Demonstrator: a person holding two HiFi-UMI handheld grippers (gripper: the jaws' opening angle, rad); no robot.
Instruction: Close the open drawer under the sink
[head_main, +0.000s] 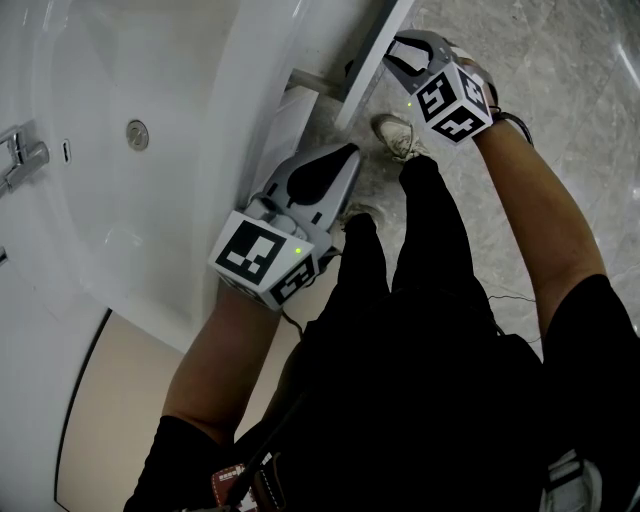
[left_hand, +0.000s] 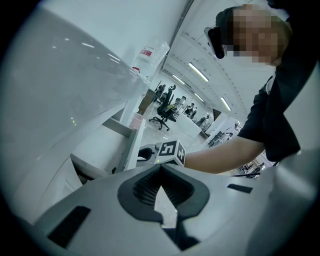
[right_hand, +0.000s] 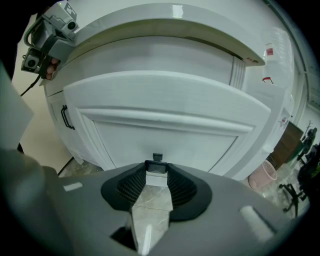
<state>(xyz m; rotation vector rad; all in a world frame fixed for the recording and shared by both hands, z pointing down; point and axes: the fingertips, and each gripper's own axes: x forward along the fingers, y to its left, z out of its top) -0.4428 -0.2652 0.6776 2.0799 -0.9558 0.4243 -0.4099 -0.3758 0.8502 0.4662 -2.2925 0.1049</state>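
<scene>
The white drawer under the sink stands pulled out; its broad front panel fills the right gripper view. My right gripper is at the middle of that panel, its tips closed on the small dark drawer handle. From the head view this gripper sits at the drawer's outer face. My left gripper hangs shut and empty beside the sink's rim, short of the drawer. In the left gripper view its tips meet, with the open drawer and the right gripper beyond.
The white sink basin with its tap lies at left. A cabinet door with a black handle is left of the drawer. A pink bin stands on the marble floor. The person's shoe is near the drawer.
</scene>
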